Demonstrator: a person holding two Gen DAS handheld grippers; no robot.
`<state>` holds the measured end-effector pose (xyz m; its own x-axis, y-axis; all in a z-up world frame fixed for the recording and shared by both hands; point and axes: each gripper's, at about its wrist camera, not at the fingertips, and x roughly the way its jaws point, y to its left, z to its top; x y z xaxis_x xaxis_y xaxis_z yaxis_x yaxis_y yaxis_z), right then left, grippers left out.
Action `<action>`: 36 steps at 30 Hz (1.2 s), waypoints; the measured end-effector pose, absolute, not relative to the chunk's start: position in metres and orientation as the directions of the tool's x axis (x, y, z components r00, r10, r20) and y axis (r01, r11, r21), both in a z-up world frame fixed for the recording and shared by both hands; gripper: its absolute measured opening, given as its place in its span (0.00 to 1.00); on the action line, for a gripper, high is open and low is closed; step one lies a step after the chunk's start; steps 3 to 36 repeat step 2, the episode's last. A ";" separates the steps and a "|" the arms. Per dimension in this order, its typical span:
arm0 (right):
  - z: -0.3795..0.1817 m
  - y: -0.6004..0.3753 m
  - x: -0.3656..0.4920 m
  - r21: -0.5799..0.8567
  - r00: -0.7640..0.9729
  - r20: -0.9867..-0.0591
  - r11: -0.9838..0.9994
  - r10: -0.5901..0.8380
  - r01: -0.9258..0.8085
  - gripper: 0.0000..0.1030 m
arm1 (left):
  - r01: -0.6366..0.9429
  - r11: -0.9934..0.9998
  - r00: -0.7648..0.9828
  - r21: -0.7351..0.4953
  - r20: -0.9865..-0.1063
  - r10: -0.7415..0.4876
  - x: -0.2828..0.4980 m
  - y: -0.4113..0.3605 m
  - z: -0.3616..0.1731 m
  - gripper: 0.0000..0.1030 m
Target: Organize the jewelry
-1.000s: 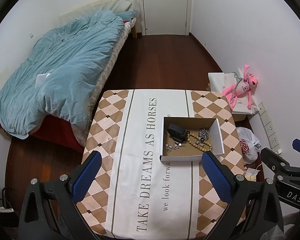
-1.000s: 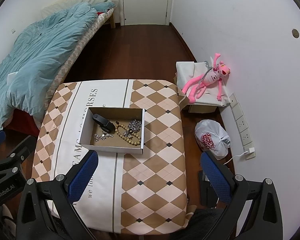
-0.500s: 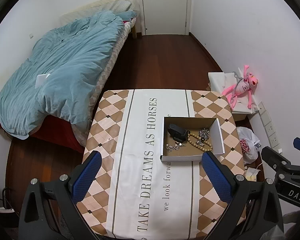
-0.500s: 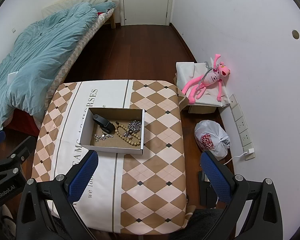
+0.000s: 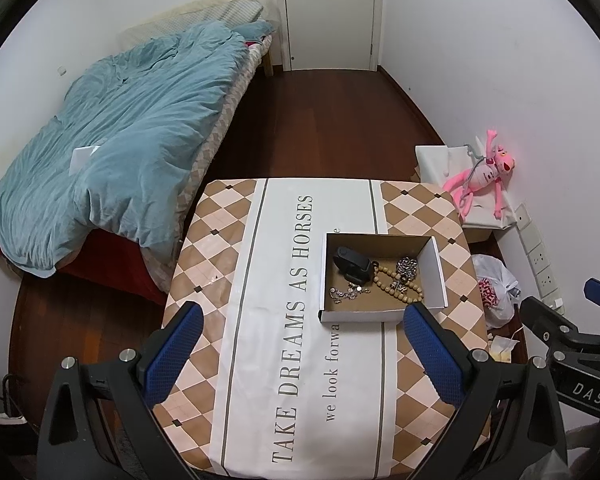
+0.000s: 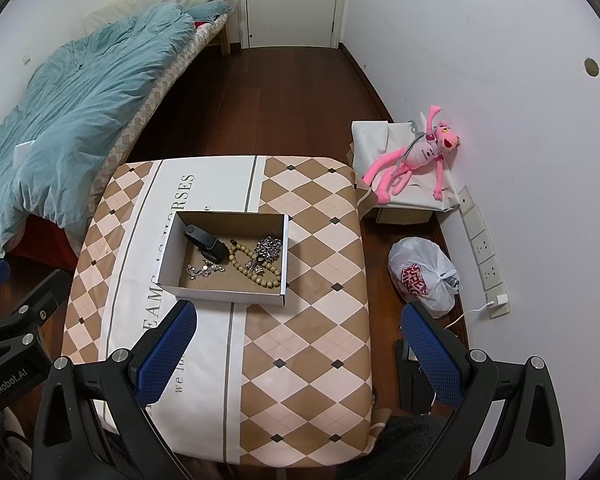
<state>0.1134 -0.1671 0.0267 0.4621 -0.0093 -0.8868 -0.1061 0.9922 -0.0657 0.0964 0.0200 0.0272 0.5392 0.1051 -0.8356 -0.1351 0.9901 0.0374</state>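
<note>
A shallow cardboard box [image 5: 434, 270] [image 6: 168, 248] sits on the table's right half. Inside lie a black wristband [image 5: 352, 265] [image 6: 205, 243], a wooden bead bracelet [image 5: 396, 289] [image 6: 256, 269], a silver chain bracelet [image 5: 406, 268] [image 6: 269, 249] and a small silver piece [image 5: 346, 293] [image 6: 204, 270]. My left gripper [image 5: 304, 354] is open and empty, high above the table's near side. My right gripper [image 6: 300, 352] is open and empty, high above the table's near right part.
The table [image 5: 236, 280] wears a checked cloth with printed words. A bed with a teal duvet [image 5: 120, 140] lies left. A pink plush toy [image 6: 414, 160] lies on a white box by the right wall, and a plastic bag [image 6: 424, 278] sits on the floor.
Both views have barely shifted; the box and jewelry lie as before and both grippers stay open.
</note>
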 end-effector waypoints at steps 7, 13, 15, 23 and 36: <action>0.027 -0.167 0.113 -0.063 0.461 -0.887 0.992 -0.008 -0.106 1.00 | -0.133 0.990 0.536 0.038 -0.838 0.104 0.097 0.019 0.027 0.99; 0.027 -0.167 0.113 -0.063 0.461 -0.887 0.992 -0.008 -0.106 1.00 | -0.133 0.990 0.536 0.038 -0.838 0.104 0.097 0.019 0.027 0.99; 0.027 -0.167 0.113 -0.063 0.461 -0.887 0.992 -0.008 -0.106 1.00 | -0.133 0.990 0.536 0.038 -0.838 0.104 0.097 0.019 0.027 0.99; 0.027 -0.167 0.113 -0.063 0.461 -0.887 0.992 -0.008 -0.106 1.00 | -0.133 0.990 0.536 0.038 -0.838 0.104 0.097 0.019 0.027 0.99; 0.027 -0.167 0.113 -0.063 0.461 -0.887 0.992 -0.008 -0.106 1.00 | -0.133 0.990 0.536 0.038 -0.838 0.104 0.097 0.019 0.027 0.99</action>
